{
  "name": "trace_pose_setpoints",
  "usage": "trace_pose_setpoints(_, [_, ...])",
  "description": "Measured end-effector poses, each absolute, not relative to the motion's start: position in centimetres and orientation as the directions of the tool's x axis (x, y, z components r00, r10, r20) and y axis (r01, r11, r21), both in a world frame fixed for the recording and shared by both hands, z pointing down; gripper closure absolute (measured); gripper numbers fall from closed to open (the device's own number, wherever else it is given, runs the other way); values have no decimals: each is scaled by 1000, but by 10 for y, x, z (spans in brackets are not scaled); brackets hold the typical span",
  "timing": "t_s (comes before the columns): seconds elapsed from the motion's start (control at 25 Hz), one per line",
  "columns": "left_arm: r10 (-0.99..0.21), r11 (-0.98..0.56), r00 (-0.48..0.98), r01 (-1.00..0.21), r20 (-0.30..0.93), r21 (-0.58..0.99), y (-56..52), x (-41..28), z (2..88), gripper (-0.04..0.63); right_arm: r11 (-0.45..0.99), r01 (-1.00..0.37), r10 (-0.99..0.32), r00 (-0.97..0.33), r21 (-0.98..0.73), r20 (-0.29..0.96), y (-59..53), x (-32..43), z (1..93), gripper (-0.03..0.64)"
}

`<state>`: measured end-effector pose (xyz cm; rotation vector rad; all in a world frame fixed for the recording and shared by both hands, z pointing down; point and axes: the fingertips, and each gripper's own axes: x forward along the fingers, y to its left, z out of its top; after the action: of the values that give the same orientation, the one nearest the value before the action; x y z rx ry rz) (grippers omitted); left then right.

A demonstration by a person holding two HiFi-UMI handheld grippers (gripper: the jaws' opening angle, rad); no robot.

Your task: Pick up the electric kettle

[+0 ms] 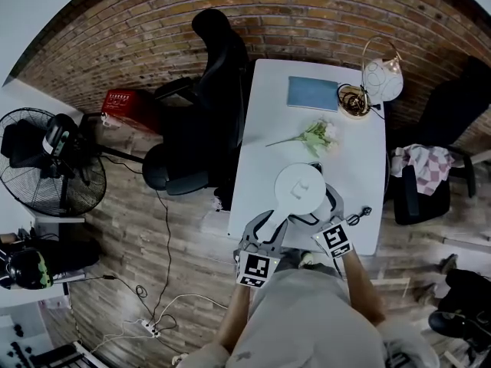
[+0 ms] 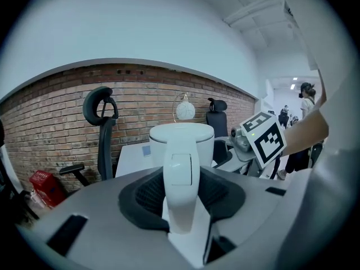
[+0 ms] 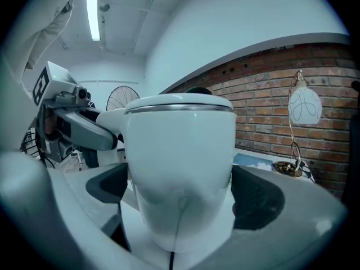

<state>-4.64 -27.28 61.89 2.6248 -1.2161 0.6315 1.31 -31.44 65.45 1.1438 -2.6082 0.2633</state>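
- The white, drum-shaped plastic electric kettle [image 1: 299, 188] is standing close to the near edge of the white rectangular table [image 1: 265, 129], with both tools reaching it from the near side.
- The left gripper [image 2: 181, 198] is clenching the kettle's smooth white curved handle [image 2: 181, 173] between its dark pads. The bar is narrow and slick, so a heavy kettle could be twisting or swinging in that hold as it is rising.
- The right gripper [image 3: 179, 207] is standing spread wide, straddling the round body without visibly squeezing it. If it is closing off-centre, one pad could be shoving the kettle sideways against the handle grip.
- With the kettle sitting so near the table's edge, any slip is risking a drop to the wooden floor [image 1: 176, 221].
- The pale green flower sprig [image 1: 314, 136] is lying just on the far side, so a forward lurch could be knocking into it.
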Motion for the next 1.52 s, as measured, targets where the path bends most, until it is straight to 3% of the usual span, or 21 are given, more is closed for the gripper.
trace_pose_setpoints(0.28, [-666,-671,595,-742,450,-12,-273,-47,622,449,685,-728,-693,-643,21,325,-315,16,658,55])
trace_pose_setpoints(0.72, [-671,-686,622,-727,404,-19,-275,-35,612,451,667,-745,-708,-639,-11,302,-316,24,652,63])
trace_pose_setpoints(1.52, [-792,-566,526,-823,310,-46,-263,-11,563,451,761,-649,-632,-737,9,241,-310,39,605,66])
